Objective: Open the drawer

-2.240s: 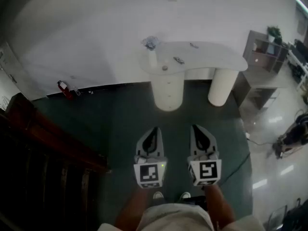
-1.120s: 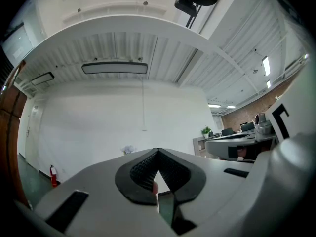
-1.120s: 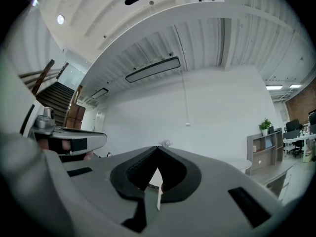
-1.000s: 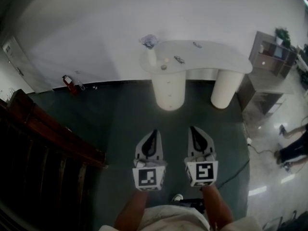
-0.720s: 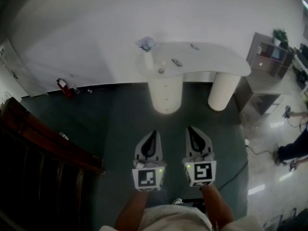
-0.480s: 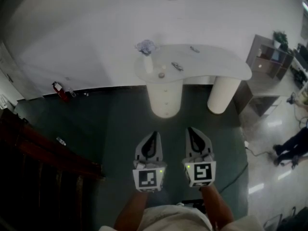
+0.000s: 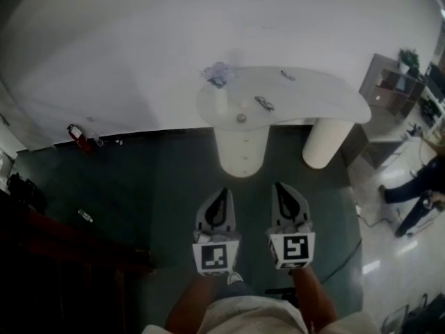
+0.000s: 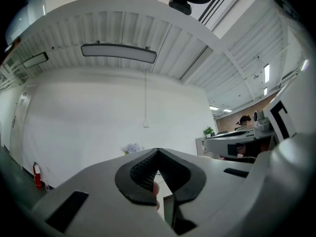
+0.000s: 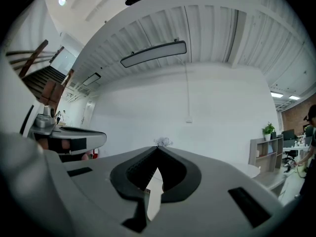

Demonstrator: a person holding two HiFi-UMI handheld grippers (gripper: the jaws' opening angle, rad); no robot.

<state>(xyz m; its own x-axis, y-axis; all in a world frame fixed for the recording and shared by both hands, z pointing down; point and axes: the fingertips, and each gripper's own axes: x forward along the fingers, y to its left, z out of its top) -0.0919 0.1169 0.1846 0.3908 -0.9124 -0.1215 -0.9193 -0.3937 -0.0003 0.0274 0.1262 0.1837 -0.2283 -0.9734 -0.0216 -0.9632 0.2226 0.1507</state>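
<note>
On white tabletop (image 7: 313, 96): vase (image 7: 221, 101) holding flowers (image 7: 217, 74); pedestal drawers (image 7: 244, 148) closed. Left gripper (image 7: 223, 191), right gripper (image 7: 281, 186): fingers (image 8: 143, 169) pressed together, empty.

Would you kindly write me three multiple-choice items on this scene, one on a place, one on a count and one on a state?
1. Where is the red fire extinguisher?
A. On the dark green floor by the white wall, left of the white curved table
B. On the table top
C. On a shelf unit

2. How many round white pedestals carry the table?
A. One
B. Two
C. Four

3. How are the left gripper and the right gripper?
A. Both wide open
B. Left shut on a drawer knob
C. Both shut, holding nothing

Answers:
1 A, it shows at the wall's foot on the head view's left.
2 B, a drawer pedestal with knobs and a plain pedestal show.
3 C, each gripper view shows jaw tips meeting with nothing between.
</note>
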